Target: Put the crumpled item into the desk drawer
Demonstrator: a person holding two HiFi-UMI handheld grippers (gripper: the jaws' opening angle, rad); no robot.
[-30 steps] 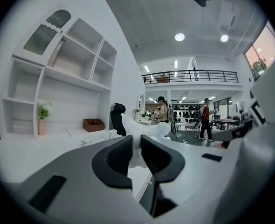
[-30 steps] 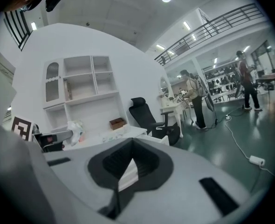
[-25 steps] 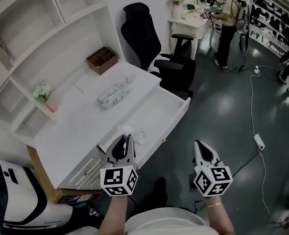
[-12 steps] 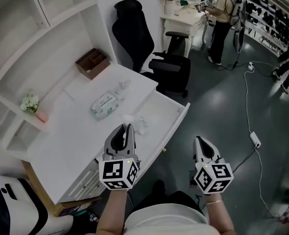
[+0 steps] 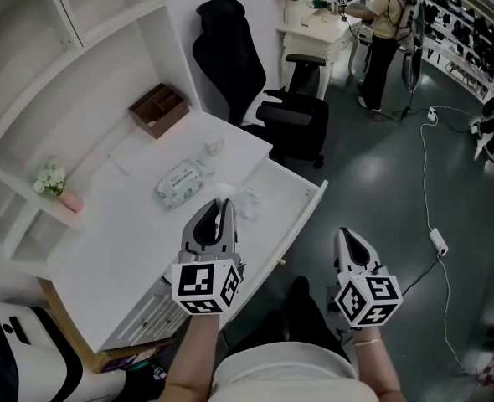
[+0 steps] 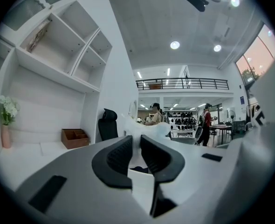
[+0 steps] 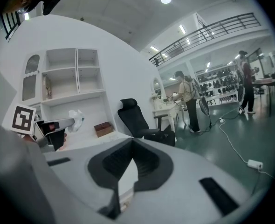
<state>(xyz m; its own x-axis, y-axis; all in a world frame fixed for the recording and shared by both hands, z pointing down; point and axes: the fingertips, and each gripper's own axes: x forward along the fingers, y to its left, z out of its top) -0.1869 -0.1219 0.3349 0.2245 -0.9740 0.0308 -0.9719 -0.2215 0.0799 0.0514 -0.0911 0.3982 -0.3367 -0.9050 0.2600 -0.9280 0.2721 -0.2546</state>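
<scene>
Carry stage, item not yet in. Left gripper (image 6: 136,142) is clamped on the crumpled item (image 6: 146,129), a wad of white paper or tissue; the jaws are nearly together and the wad bulges out past the tips. From the head view, the wad hangs in the air about where the desk (image 5: 126,224) edge meets the inner side of the drawer (image 5: 304,214). I can't tell whether it has cleared the edge. The drawer is pulled well out and its floor is mostly bare. A small white object (image 5: 249,201) lies in it near the desk side; what it is I can't make out. Right gripper (image 7: 133,146) is closed on nothing and held low to the right, beyond the drawer front and apart from it. On the desk are a pack of wipes (image 5: 178,182) and a brown box (image 5: 156,110), neither in the way. Next move, as I judge it: carry the left gripper a little right and forward until the wad is plainly over the drawer floor, lower it inside the walls, then part the jaws. A light wad may cling to a pad, so release low. The drawer is open, so pushing it shut probably falls to the free right gripper.
</scene>
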